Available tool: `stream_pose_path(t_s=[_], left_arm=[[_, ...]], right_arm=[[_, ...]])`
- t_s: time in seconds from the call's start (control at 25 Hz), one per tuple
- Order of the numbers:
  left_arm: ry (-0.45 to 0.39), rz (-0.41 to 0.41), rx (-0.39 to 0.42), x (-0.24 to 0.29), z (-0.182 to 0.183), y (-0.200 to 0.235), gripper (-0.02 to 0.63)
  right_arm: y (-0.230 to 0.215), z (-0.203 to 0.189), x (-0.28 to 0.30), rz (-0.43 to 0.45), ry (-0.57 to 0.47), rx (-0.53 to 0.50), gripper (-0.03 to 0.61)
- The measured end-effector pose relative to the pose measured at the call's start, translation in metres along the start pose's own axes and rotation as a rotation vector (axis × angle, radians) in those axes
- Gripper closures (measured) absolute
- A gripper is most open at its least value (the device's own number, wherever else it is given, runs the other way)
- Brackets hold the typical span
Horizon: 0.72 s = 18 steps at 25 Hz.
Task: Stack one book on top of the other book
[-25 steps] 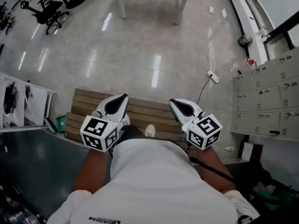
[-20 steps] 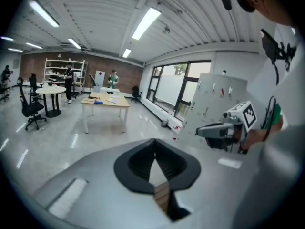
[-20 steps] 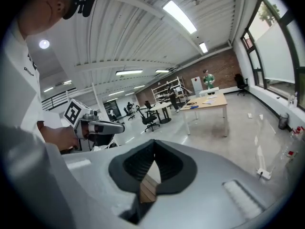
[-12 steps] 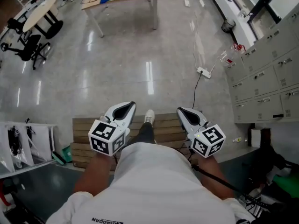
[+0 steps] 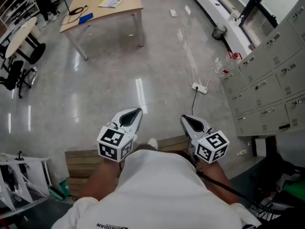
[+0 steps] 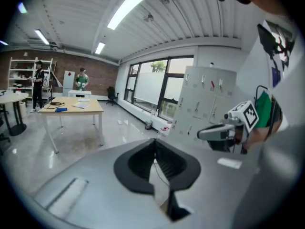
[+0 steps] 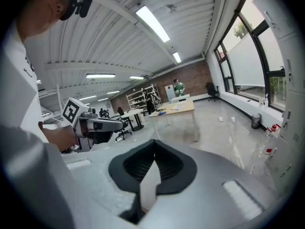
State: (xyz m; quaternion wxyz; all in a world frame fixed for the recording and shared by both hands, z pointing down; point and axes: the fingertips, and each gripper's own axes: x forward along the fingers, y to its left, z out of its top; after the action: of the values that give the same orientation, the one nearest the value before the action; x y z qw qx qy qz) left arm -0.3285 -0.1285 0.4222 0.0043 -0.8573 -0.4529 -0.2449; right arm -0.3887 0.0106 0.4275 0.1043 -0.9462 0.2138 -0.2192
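Observation:
No book shows clearly. A light wooden table (image 5: 102, 11) stands far off at the upper left of the head view, with flat papers or books (image 5: 109, 3) and a blue item (image 5: 86, 18) on it. My left gripper (image 5: 135, 113) and right gripper (image 5: 185, 119) are held side by side in front of my chest, both shut and empty, over bare floor. In the left gripper view the shut jaws (image 6: 154, 141) point toward that table (image 6: 71, 109), with the right gripper (image 6: 205, 133) beside them. The right gripper view shows its own shut jaws (image 7: 153, 153), the left gripper (image 7: 119, 124) and the table (image 7: 178, 108).
A wooden pallet (image 5: 81, 168) lies under my feet. A power strip with its cable (image 5: 199, 88) lies on the floor ahead. Grey lockers (image 5: 271, 80) line the right side, office chairs (image 5: 14, 73) the left. Two people (image 6: 82, 78) stand far behind the table.
The head view has swung: the pallet slid toward the bottom edge and the wooden table came into view at the upper left. Both grippers stayed shut and level with each other.

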Motion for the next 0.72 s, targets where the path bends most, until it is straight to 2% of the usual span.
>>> stream_pose_path(t_s=[0.16,0.28,0.4,0.6,0.72], left_arm=[[0.010,-0.033,-0.047,0.029,0.022,0.026,0.607],[-0.005,-0.039,-0.032,0.032,0.041,0.035,0.607],[-0.020,0.023,-0.028,0.040,0.049,0.065,0.607],[-0.012,0.109,-0.175,0.055,0.023,0.113,0.607],[0.003,0.145,-0.188,0.078,0.020,0.131,0.607]], right_arm=[[-0.013,0.030,0.042,0.034,0.026,0.004,0.577],[-0.018,0.046,0.057,0.067,0.044,-0.014,0.577],[-0.032,0.051,0.086,0.095,0.066,-0.017,0.577],[-0.046,0.050,0.136,0.164,0.107,0.002,0.577],[-0.067,0.063,0.163,0.212,0.091,-0.024,0.577]])
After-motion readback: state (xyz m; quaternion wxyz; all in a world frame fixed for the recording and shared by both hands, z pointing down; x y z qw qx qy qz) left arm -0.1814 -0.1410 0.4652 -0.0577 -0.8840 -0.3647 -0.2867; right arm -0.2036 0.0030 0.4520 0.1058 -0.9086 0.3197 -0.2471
